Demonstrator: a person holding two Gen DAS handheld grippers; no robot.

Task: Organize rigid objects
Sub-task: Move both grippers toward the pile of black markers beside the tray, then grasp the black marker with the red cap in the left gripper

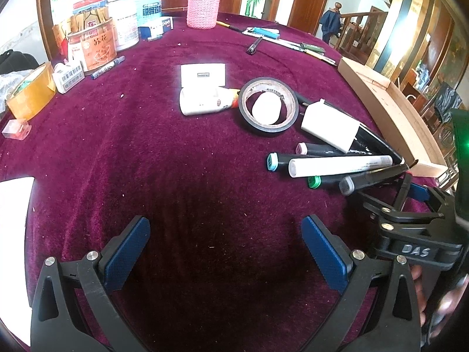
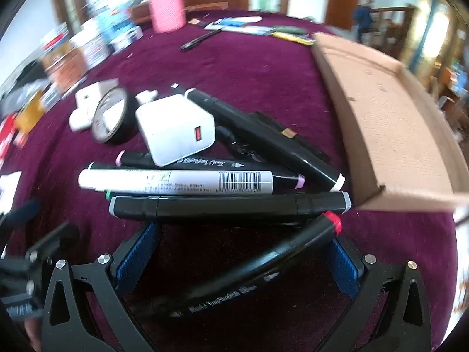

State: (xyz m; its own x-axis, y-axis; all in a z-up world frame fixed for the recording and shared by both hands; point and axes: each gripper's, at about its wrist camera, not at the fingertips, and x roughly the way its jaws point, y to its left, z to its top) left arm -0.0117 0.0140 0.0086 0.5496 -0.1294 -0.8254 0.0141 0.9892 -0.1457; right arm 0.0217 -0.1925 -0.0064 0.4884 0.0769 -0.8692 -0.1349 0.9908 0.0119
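Several markers lie heaped on the maroon cloth: a white one [image 2: 176, 183], a black one with grey ends [image 2: 228, 206], and others under a white charger block [image 2: 176, 129]. My right gripper [image 2: 240, 252] is open, low over the cloth. A black marker with a red cap [image 2: 255, 267] lies slantwise between its blue pads [image 2: 137, 255], which do not press on it. My left gripper [image 1: 225, 234] is open over bare cloth, left of the same marker heap [image 1: 337, 167], with nothing between its fingers. The right wrist view is motion-blurred.
A shallow cardboard tray [image 2: 390, 123] lies just right of the heap. A black tape roll [image 1: 268, 105], a white case [image 1: 202, 102] and a white card [image 1: 203, 74] sit mid-table. Tins, boxes and a pink knitted bottle cover [image 1: 203, 3] stand along the far edge.
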